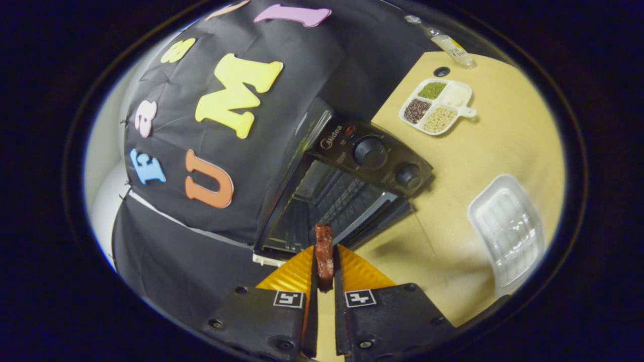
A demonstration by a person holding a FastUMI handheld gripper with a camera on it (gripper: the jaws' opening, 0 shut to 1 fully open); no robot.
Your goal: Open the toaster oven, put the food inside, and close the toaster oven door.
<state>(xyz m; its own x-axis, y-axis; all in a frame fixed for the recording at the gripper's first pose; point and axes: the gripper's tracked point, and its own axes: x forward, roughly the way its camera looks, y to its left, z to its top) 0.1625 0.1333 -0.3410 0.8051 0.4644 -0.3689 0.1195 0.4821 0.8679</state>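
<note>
Two fingers of our claw (324, 261) pinch the brown food strip (324, 251) between them, just short of the open toaster oven (347, 186) ahead. We should carry it in level, clearing the lowered door (282, 236). Beyond to the right sit an empty clear tray (508, 226) and a divided dish of grains (436, 105), well apart from our path.

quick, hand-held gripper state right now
hand-held gripper: closed on the piece of food, both fingers pressing it, just in front of the open toaster oven.
</note>
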